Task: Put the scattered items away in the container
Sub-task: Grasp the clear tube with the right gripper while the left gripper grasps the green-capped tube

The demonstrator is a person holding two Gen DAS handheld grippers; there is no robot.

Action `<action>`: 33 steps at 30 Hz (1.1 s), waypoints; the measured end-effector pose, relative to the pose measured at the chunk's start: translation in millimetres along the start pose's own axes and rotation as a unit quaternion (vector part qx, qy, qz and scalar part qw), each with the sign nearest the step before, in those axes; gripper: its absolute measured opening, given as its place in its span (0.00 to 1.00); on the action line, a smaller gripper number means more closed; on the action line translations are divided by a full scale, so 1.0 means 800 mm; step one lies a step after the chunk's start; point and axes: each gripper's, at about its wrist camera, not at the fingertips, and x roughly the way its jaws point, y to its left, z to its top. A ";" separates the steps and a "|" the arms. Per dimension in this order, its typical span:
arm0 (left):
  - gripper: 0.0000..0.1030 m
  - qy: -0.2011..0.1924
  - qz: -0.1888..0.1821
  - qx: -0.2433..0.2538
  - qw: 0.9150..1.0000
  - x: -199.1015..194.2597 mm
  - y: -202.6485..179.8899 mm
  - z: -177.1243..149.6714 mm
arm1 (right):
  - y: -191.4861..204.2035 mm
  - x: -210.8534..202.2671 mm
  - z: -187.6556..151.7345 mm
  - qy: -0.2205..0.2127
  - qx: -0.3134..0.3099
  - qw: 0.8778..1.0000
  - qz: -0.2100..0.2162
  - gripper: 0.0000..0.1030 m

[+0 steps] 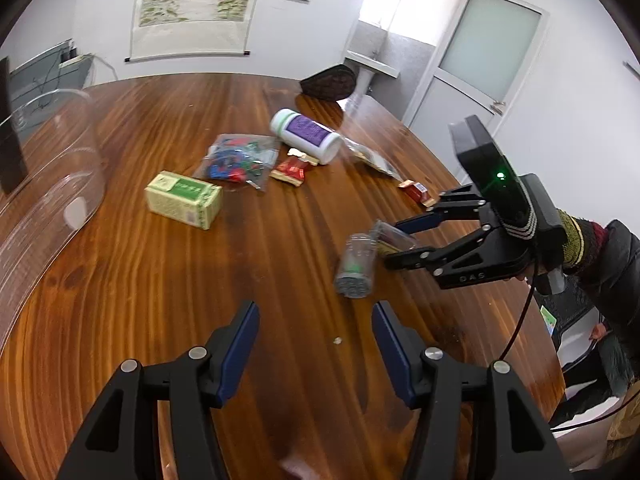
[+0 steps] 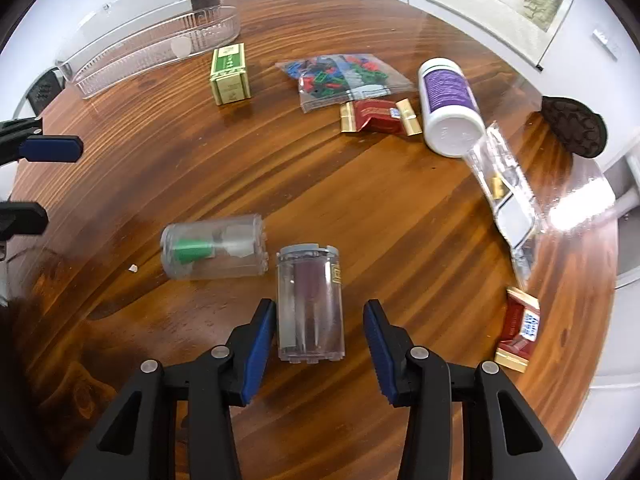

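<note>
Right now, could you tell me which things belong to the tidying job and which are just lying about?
Job: clear container, green box, brick bag, white bottle, two clear jars, red packets.
Lying about: dark pouch, wall scroll.

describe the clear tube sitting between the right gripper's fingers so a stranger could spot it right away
On the round wooden table, look at the near edge where the open right gripper straddles a clear plastic cylinder. It has a grey cap and a dark maroon insert. Its neighbour, a second clear cylinder lying crosswise to the left, holds a green piece instead.
</note>
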 end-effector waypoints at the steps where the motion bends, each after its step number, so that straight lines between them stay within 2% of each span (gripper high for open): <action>1: 0.58 0.004 -0.001 0.004 1.000 0.006 -0.003 0.003 | -0.001 0.001 -0.001 -0.001 0.002 1.000 0.003 0.40; 4: 0.58 0.015 -0.004 0.016 1.000 0.023 -0.012 0.011 | -0.007 -0.002 -0.008 -0.014 0.023 1.000 0.013 0.31; 11: 0.58 0.041 -0.010 0.045 0.998 0.062 -0.032 0.029 | -0.014 -0.018 -0.041 -0.031 0.087 0.996 -0.014 0.30; 18: 0.56 0.074 -0.020 0.060 0.995 0.101 -0.045 0.039 | -0.009 -0.034 -0.059 -0.064 0.160 0.984 -0.039 0.30; 22: 0.48 0.089 -0.015 0.065 0.994 0.117 -0.050 0.037 | -0.006 -0.045 -0.076 -0.076 0.195 0.977 -0.044 0.30; 26: 0.42 0.087 -0.006 0.069 0.994 0.119 -0.052 0.037 | 0.001 -0.050 -0.090 -0.079 0.223 0.971 -0.048 0.30; 29: 0.32 0.086 -0.004 0.068 0.994 0.118 -0.051 0.036 | 0.006 -0.050 -0.094 -0.085 0.239 0.966 -0.048 0.31; 33: 0.31 0.086 -0.008 0.062 0.994 0.115 -0.049 0.033 | 0.011 -0.050 -0.090 -0.092 0.257 0.961 -0.045 0.31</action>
